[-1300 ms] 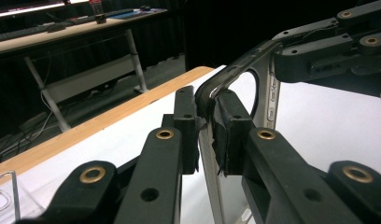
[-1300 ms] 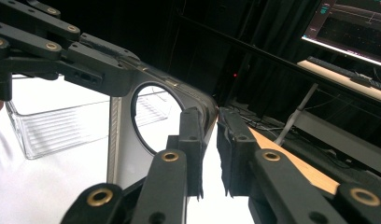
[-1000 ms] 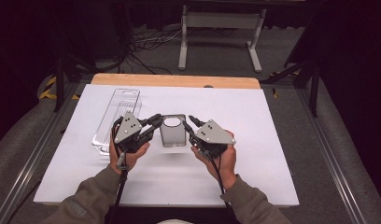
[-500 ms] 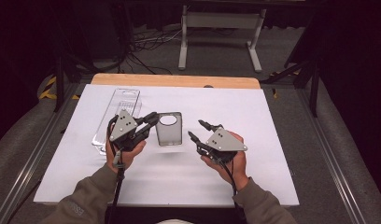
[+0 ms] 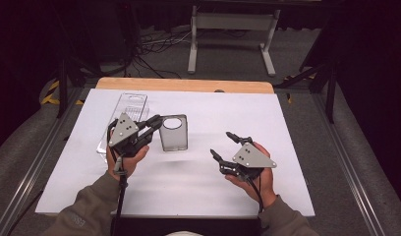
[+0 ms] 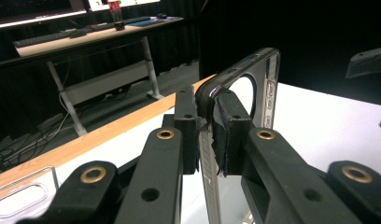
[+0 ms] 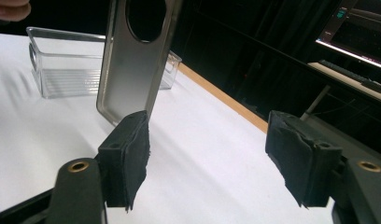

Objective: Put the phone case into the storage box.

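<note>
A smoky translucent phone case (image 5: 174, 135) with a round camera hole hangs just above the white table, held by one long edge. My left gripper (image 5: 157, 121) is shut on that edge; in the left gripper view the pads (image 6: 231, 126) pinch the case rim (image 6: 254, 79). Off to the right, nearer the person, my right gripper (image 5: 223, 144) stands open. Its jaws have just been opening and nothing is between them. In the right gripper view the case (image 7: 132, 70) hangs beyond the gripper (image 7: 212, 154), apart from its pads (image 7: 128, 154).
A clear plastic tray (image 5: 128, 109) lies on the white table (image 5: 287, 128) behind the left hand, also seen as the tray (image 7: 58, 70). A wooden strip (image 5: 184, 84) runs along the far edge. A metal stand (image 5: 233, 29) and cables sit on the floor beyond.
The right gripper let go of the case, opened, and drew back to the right and toward the person. The left gripper stayed put, still gripping the case.
</note>
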Available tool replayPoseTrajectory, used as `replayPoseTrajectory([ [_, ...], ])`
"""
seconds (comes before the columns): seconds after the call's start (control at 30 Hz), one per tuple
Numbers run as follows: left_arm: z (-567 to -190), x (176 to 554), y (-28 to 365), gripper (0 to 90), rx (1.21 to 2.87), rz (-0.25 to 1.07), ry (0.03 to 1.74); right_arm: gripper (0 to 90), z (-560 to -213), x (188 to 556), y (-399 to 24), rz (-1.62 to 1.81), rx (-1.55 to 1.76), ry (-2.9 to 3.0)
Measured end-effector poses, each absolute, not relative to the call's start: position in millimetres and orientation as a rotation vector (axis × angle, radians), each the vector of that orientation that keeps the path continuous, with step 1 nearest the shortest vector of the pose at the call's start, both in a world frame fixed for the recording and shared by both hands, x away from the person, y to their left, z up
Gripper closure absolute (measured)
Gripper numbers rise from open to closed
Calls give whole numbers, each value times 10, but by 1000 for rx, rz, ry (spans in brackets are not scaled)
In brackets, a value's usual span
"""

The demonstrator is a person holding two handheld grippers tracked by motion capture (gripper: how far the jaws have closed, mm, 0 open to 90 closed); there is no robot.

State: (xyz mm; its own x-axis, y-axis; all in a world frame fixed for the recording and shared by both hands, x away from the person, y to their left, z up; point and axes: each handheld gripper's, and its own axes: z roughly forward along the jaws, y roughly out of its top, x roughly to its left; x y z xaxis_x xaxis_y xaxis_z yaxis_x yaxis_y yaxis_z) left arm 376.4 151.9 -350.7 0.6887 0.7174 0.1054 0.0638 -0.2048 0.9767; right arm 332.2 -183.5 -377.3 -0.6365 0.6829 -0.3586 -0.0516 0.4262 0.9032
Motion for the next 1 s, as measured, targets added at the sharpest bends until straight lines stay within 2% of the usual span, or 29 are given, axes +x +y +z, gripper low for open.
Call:
replayPoseTrajectory([
  [0.5, -3463, 3762, 1588, 810, 1677, 692, 645, 262, -3964, 3138, -2172, 1218, 557, 1952],
  [1.0, -3375, 3783, 1774, 811, 1647, 736, 657, 247, -4104, 3081, -2284, 1212, 621, 1982],
])
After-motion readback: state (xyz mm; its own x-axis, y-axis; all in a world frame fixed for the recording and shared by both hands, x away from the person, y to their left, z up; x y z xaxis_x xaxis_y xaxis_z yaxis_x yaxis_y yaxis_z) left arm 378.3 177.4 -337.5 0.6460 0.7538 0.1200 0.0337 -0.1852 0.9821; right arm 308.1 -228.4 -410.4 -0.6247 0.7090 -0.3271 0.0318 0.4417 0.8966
